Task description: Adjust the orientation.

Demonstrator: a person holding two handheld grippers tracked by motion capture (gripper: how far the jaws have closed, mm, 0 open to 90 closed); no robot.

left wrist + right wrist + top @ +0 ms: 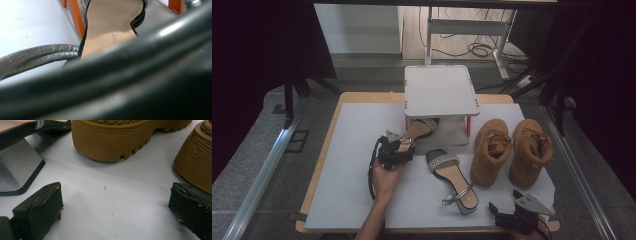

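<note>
I am looking down from the high view on a wide pale grey surface (pixel 357 200) that takes up the middle and lower part of the frame. At upper centre stands a small white square stand on orange legs (pixel 440 91). To the right of centre sit two tan suede ankle boots with ridged rubber soles (pixel 512 150), side by side and upright, their toes towards the bottom of the frame. In the right claw view their ridged soles cross the top of the frame.

Just below centre lies a flat sandal with a glittery silver strap and tan insole (pixel 452 179), resting on the surface, apart from the boots. Its matching sandal (pixel 418 131) lies left of centre, its front end tucked under the white stand. In the left claw view I see its tan insole running up between the orange legs, with its silver ankle strap at the left.

My left claw (pixel 404 142) is at that sandal's heel end, clenched on it as far as I can see. My right claw (pixel 503 199) rests at the lower right of the frame, its jaws spread apart with nothing between them.
</note>
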